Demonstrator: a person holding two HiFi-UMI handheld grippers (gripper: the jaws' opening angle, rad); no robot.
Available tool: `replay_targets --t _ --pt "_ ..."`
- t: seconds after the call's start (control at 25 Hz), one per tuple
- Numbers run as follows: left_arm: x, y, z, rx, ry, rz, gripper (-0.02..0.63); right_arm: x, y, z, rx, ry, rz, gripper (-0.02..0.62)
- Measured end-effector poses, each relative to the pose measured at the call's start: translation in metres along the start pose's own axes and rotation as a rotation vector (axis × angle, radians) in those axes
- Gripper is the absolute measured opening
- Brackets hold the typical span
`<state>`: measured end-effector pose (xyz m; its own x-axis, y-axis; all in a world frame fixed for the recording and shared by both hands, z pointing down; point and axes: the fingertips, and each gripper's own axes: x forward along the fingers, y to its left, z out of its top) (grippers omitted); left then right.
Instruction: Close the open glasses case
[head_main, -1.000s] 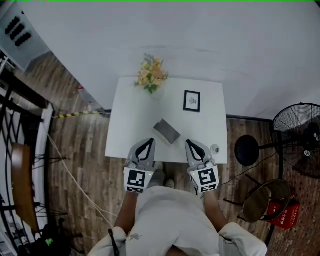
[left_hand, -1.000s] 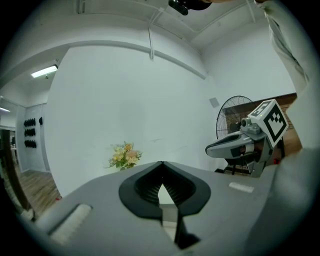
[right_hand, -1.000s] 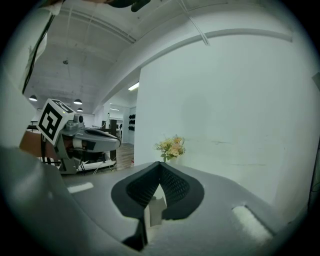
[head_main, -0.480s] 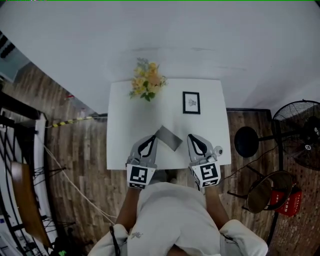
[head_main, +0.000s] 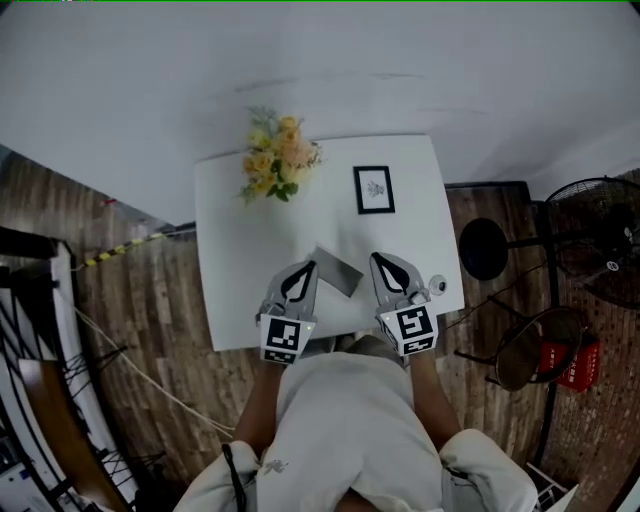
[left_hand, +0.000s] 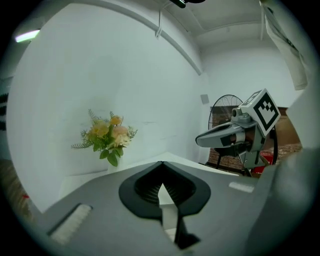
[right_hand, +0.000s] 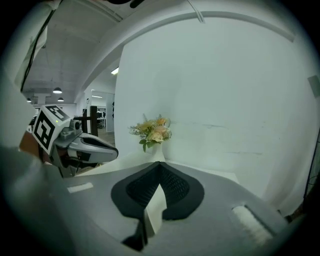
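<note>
Glasses case (head_main: 338, 270) on white table (head_main: 230, 290), left gripper (head_main: 306, 268) and right gripper (head_main: 381, 260) either side — jaws closed, empty.

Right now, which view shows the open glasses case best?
The head view: the glasses case lies open on the white table, between the left tongs and right tongs. Neither gripper view shows it; both look over the tabletop towards the flowers.

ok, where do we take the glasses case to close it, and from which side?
Likely the lid's free long edge, coming from the left gripper side: the glasses case lies open and skewed on the table, its near corner by that gripper's tip. Which edge is hinged isn't clear here.
</note>
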<state>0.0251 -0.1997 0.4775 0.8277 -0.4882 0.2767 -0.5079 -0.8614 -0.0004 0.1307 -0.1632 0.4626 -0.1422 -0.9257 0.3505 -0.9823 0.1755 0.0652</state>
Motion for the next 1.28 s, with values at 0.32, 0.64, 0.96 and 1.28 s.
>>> replay_targets --t 0.32,0.64,0.96,1.28 --pt "0.027 -0.004 -0.042 -0.029 0.088 -0.05 0.02 0.017 0.0 -0.042 -0.008 0.126 0.035 0.003" --pt "0.049 -0.012 -0.078 -0.066 0.172 -0.013 0.02 0.037 -0.002 -0.079 -0.01 0.2 0.128 0.003" --pt "0.056 -0.021 -0.105 -0.129 0.236 0.062 0.02 0.047 0.001 -0.105 -0.022 0.247 0.247 0.003" --pt "0.072 -0.027 -0.134 -0.156 0.302 0.09 0.02 0.058 0.003 -0.13 -0.027 0.287 0.315 0.003"
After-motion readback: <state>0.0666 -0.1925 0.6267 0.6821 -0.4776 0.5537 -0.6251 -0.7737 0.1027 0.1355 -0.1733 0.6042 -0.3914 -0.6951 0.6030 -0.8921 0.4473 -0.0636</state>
